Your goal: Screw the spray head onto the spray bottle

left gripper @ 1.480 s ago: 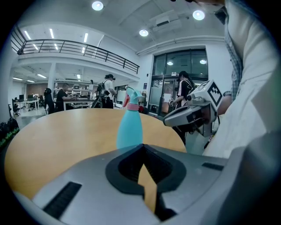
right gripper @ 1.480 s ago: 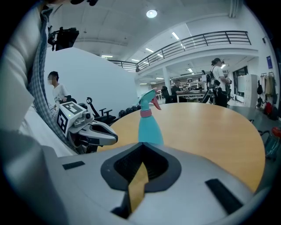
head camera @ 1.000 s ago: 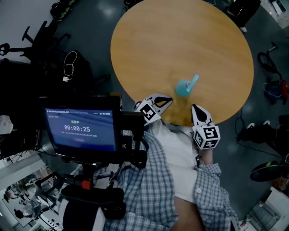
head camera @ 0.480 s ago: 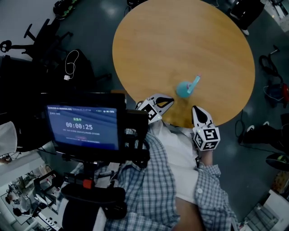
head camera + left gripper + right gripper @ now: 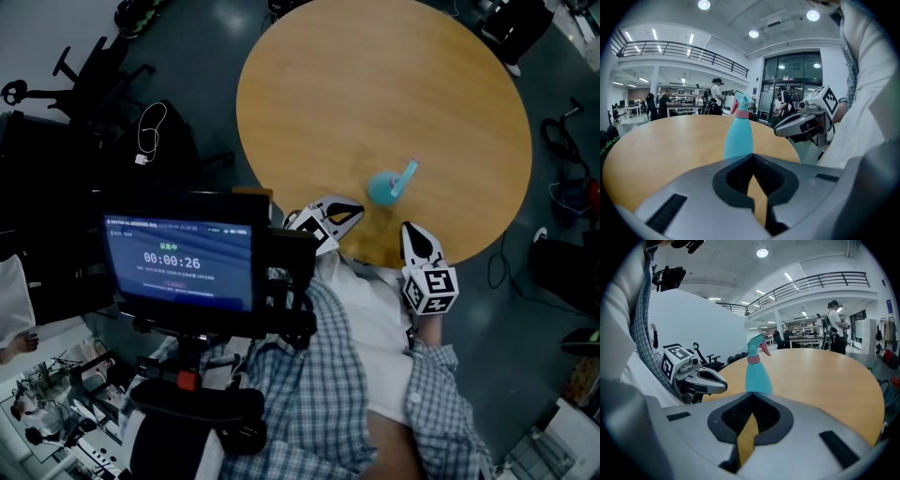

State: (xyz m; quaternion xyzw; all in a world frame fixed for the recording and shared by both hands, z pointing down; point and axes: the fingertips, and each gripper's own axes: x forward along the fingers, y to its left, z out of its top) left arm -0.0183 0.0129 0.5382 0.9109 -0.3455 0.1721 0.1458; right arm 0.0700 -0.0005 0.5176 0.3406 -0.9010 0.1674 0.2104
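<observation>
A teal spray bottle (image 5: pixel 382 187) stands upright near the front edge of the round wooden table (image 5: pixel 375 84), with its spray head (image 5: pixel 405 173) and pink collar on top. It shows in the left gripper view as the bottle (image 5: pixel 738 138) and in the right gripper view as the bottle (image 5: pixel 758 372). My left gripper (image 5: pixel 352 210) is held at the table's near edge, left of the bottle, shut and holding nothing. My right gripper (image 5: pixel 410 229) is just below the bottle at the edge, also shut and holding nothing. Each gripper sees the other: right gripper (image 5: pixel 780 131), left gripper (image 5: pixel 723 383).
A dark screen with a timer (image 5: pixel 178 262) on a stand fills the lower left. Chairs (image 5: pixel 89 70) and cables (image 5: pixel 150 131) lie on the floor to the left of the table. More gear sits on the floor at right (image 5: pixel 562 253). People stand far off in the hall (image 5: pixel 715 96).
The head view has shifted slightly, so the table and bottle sit a little further right. The timer on the screen has ticked on. Both grippers stay shut near the table's edge.
</observation>
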